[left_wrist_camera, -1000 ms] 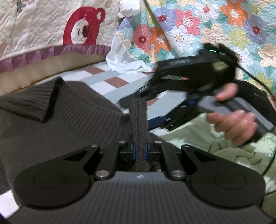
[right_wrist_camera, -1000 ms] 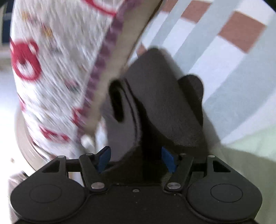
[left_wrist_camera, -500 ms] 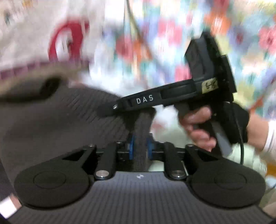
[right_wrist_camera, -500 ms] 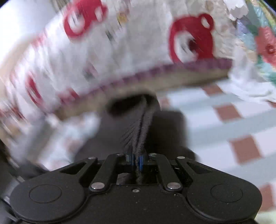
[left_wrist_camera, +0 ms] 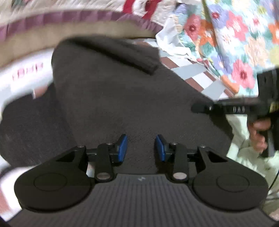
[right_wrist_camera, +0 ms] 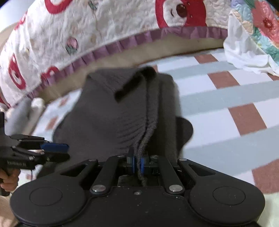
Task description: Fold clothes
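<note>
Checked bedsheet of white, grey-blue and rust squares (right_wrist_camera: 226, 97) carries your dark grey ribbed knit sweater (left_wrist_camera: 122, 97), bear-print quilt (right_wrist_camera: 108, 26) behind. Your right gripper (right_wrist_camera: 137, 163) pinches a doubled knit edge between pressed pads. Your left gripper (left_wrist_camera: 141, 148) is opening, pads spread above the cloth, nothing clamped. Step, judged: mid-fold, handing over the edge. Next: re-grip with left, then lay flat. Legible: "DAS" on the right gripper.

blurred: bear quilt (left_wrist_camera: 52, 10) — cut off: sweater (left_wrist_camera: 34, 125) left edge
</note>
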{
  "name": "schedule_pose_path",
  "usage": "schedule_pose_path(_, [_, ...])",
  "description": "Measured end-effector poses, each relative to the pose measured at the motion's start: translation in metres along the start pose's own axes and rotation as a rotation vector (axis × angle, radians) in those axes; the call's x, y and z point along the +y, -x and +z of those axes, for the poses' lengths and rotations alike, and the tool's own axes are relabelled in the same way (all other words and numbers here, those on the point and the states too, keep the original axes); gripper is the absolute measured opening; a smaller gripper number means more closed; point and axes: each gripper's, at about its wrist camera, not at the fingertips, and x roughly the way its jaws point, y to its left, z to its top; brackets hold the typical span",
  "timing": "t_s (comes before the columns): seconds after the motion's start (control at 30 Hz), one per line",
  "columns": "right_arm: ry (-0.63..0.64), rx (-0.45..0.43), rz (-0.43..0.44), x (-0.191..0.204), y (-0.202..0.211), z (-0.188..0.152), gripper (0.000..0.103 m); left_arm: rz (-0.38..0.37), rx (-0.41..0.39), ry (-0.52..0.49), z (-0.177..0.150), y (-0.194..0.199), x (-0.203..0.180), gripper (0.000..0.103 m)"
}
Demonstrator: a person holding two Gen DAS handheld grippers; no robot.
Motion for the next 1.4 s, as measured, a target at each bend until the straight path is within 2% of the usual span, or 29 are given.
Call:
schedule_pose_path(0.23, [0.076, 0.014, -0.097, 0.018, 0.016, -0.005, 0.007, -0.066, -0.022, 0.022, -0.005, 0.008, 0.001, 0.035])
schedule_pose_path(0.37, [0.122, 0.075, -0.13, 0.022, 0.003, -0.006, 0.007, -0.021, 0.016, -0.003, -0.006, -0.004, -0.009, 0.035])
schedule_pose_path(0.73, [0.097, 0.128, -0.171, 0.024, 0.001, -0.017, 0.008, -0.065, 0.029, 0.048, -0.004, -0.014, -0.006, 0.036])
schedule_pose_path(0.87, [0.1, 0.135, -0.183, 0.026, 0.002, -0.015, 0.008, -0.05, 0.009, 0.03, -0.008, -0.019, -0.012, 0.036])
schedule_pose_path(0.97, [0.148, 0.154, -0.209, 0.035, 0.005, -0.011, 0.012, -0.042, 0.014, 0.014, -0.007, -0.015, -0.015, 0.036])
schedule_pose_path(1.0, [0.183, 0.165, -0.224, 0.04, 0.007, -0.007, 0.017, -0.044, 0.015, 0.02, -0.007, -0.014, -0.014, 0.036])
schedule_pose_path(1.03, [0.232, 0.177, -0.243, 0.047, 0.011, 0.0, 0.029, -0.046, 0.017, 0.029, -0.007, -0.012, -0.013, 0.036])
schedule_pose_path(1.1, [0.402, 0.149, -0.296, 0.067, 0.024, 0.018, 0.037, -0.047, 0.02, 0.023, -0.007, -0.009, -0.014, 0.036])
schedule_pose_path(1.13, [0.482, 0.125, -0.304, 0.078, 0.029, 0.026, 0.049, -0.047, 0.02, 0.012, -0.007, -0.008, -0.015, 0.036])
schedule_pose_path(1.23, [0.649, 0.064, -0.25, 0.101, 0.027, 0.048, 0.067, -0.051, 0.015, 0.002, -0.007, -0.012, -0.017, 0.036])
schedule_pose_path(1.27, [0.703, 0.066, -0.247, 0.105, 0.015, 0.052, 0.067, -0.057, 0.013, 0.01, -0.008, -0.013, -0.015, 0.037])
schedule_pose_path(1.4, [0.974, 0.052, -0.34, 0.12, -0.047, 0.062, 0.067, -0.105, 0.0, 0.057, -0.01, -0.011, -0.005, 0.037])
